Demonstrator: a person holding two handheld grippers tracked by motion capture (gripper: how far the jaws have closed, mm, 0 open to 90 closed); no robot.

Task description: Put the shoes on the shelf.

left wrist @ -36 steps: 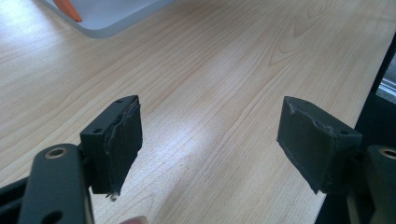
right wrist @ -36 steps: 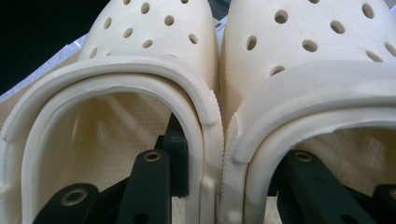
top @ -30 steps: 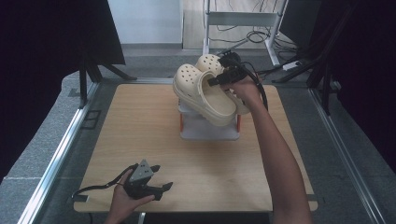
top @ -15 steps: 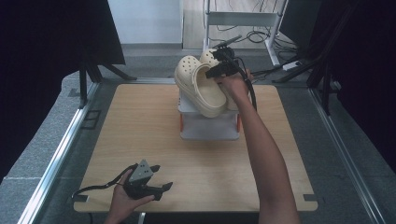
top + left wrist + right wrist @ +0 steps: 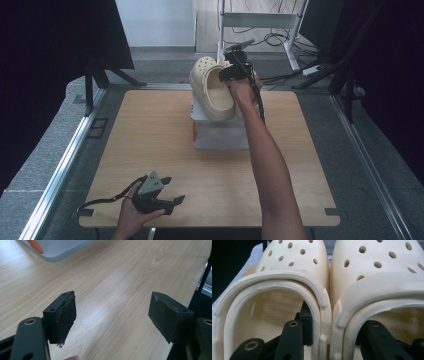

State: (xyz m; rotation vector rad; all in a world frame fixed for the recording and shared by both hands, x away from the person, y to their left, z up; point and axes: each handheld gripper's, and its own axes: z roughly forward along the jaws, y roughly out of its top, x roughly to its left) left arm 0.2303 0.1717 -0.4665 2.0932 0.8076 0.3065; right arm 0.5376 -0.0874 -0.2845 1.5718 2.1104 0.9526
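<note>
Since the earlier frame, the right tongs [image 5: 231, 75], clamped on both clogs [image 5: 212, 90], carried them toward the upper centre, above the white box [image 5: 220, 137]; setting down remains. Left tongs [image 5: 167, 202] rest apart, lower left.

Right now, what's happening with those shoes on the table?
A person is working with a pair of tongs in each hand. The right tongs pinch two cream clogs together, one jaw inside each shoe, and hold them above a white box at the far side of the table. The left tongs rest open near the front edge, with nothing between them.
</note>
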